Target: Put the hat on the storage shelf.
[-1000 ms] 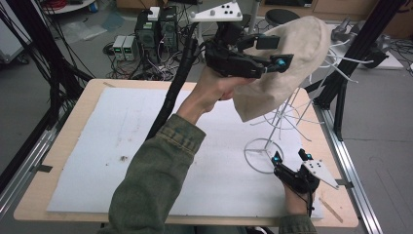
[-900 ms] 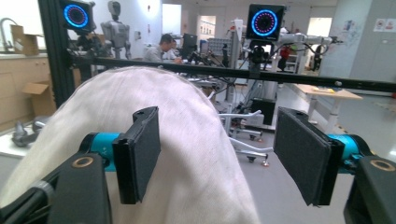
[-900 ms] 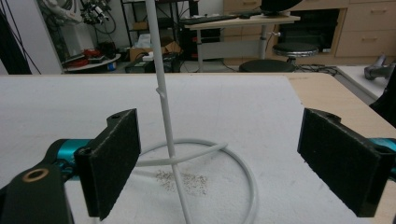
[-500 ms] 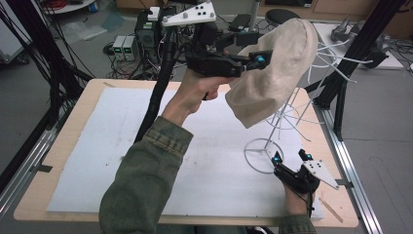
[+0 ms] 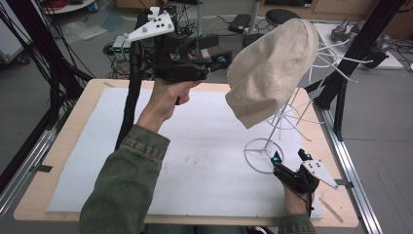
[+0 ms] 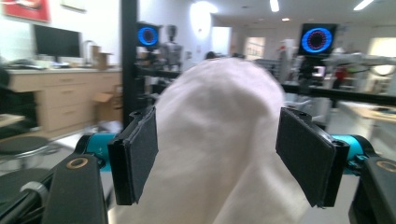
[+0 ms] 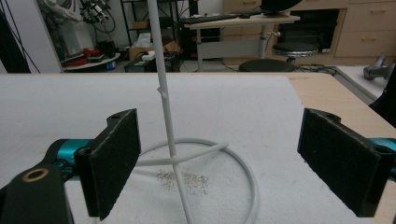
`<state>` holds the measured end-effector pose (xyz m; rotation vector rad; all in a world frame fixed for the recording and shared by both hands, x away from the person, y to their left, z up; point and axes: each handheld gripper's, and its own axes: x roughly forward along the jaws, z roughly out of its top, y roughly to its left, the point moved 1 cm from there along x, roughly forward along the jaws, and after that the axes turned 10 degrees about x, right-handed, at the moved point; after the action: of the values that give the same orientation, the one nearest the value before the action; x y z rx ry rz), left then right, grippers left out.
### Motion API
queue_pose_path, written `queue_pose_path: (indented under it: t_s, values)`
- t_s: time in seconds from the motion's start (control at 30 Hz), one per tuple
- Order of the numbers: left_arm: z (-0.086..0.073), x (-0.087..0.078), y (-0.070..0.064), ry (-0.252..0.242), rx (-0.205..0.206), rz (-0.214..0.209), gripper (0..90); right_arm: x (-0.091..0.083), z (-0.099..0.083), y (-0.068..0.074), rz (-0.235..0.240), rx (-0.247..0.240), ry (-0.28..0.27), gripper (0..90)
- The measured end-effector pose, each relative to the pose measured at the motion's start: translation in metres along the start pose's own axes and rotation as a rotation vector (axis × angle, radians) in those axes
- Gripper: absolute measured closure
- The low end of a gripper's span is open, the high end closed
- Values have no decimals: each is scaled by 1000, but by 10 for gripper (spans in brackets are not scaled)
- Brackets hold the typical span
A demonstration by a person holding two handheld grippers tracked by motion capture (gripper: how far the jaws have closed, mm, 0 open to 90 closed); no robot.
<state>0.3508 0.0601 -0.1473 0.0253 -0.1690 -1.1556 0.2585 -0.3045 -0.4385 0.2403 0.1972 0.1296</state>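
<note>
A beige cloth hat (image 5: 272, 68) hangs on top of a white wire stand (image 5: 281, 114), whose ring base (image 5: 254, 156) rests on the white mat. My left gripper (image 5: 223, 61) is held high just left of the hat, open and clear of the cloth. In the left gripper view the hat (image 6: 219, 140) bulges just beyond the open left gripper (image 6: 217, 158). My right gripper (image 5: 289, 157) sits low at the ring's near right, open. In the right gripper view the stand's pole (image 7: 163, 93) and ring (image 7: 250, 184) lie ahead of the open right gripper (image 7: 219, 163).
A white foam mat (image 5: 195, 146) covers the wooden table (image 5: 87, 105). Black frame posts (image 5: 341, 83) stand at the right rear, and more at the left. Thin wire arms (image 5: 336, 56) stick out of the stand behind the hat. Cables and boxes lie on the floor beyond.
My left gripper has drawn back to the left, away from the hat, which stays on the stand. The right gripper has not moved.
</note>
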Motion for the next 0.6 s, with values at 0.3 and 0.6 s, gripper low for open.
queue_pose_path:
  t_s: [0.3, 0.6]
  values:
    - [-12, -40, 5, 10, 30, 126, 288, 0, 0, 2, 1, -6, 3, 123]
    - [-36, -81, 5, -25, 38, 228, 294, 0, 0, 2, 0, -7, 6, 124]
